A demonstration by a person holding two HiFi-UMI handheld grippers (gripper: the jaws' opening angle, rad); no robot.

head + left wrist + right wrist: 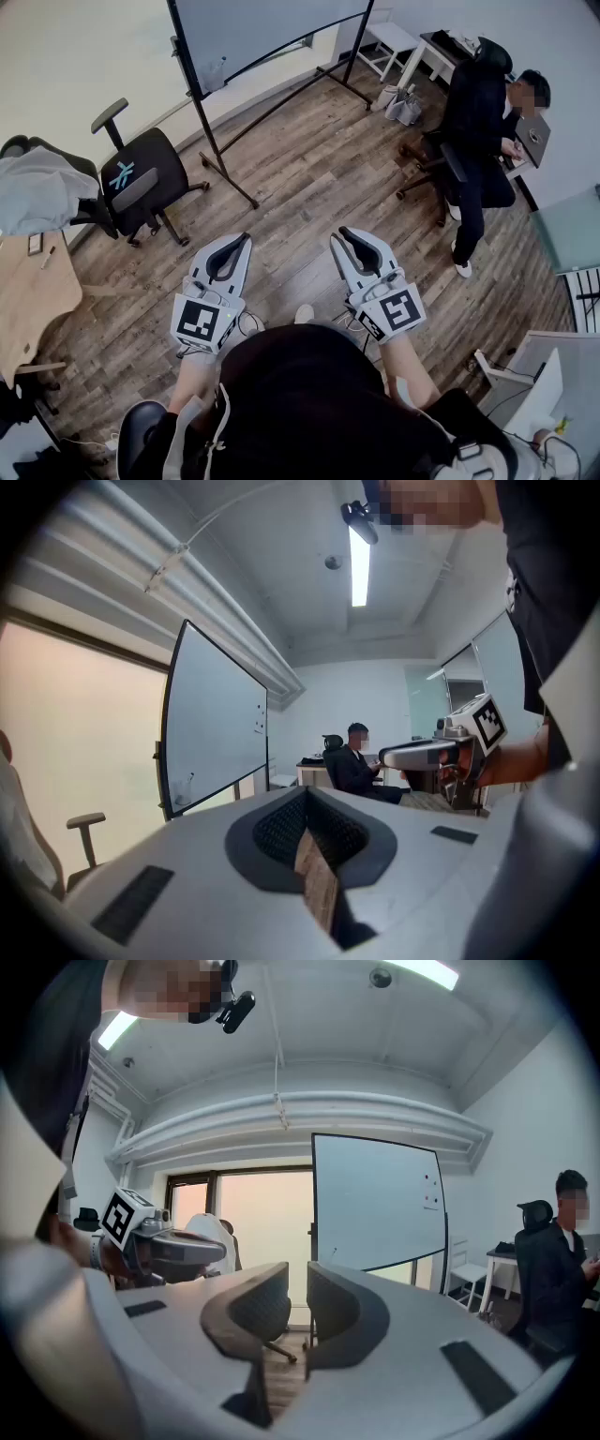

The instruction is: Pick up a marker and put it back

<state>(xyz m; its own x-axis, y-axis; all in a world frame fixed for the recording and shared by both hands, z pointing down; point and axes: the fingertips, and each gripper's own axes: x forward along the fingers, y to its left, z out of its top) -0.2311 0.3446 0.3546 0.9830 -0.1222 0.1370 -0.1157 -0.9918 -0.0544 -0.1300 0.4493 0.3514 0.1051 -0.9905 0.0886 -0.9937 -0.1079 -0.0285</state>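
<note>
**Plainly, no marker in hand yet: it is across the room**

You stand on the wood floor (309, 187), with the whiteboard (272, 28) filling the upper middle of the head view, well apart from both tools. A seated person (483, 122) is at the upper right and an office chair (141, 183) at the left.

Your 2 grippers sit low in the frame, in front of your body and pointing at the board. The left gripper (242, 242) has its jaws together at the tips, with nothing caught. The right gripper (347, 234) shows only a thin slit between its jaws in its own view, also empty.

The marker is most likely on the board's tray (281, 52), though no view shows it plainly. 1 small pale thing (188, 782) stands at the tray's left end, too small to name. So which way the marker points, and how its long axis runs, cannot be told from here. My guess is that it lies along the tray.

Risks, as I judge them:
- The stand's foot bar (230, 178) lies in your path and could trip you.
- Arrive with the jaws this narrow and you will push the marker rather than straddle it.
- Close across its short width. A grip along its length could roll it off the tray.
</note>
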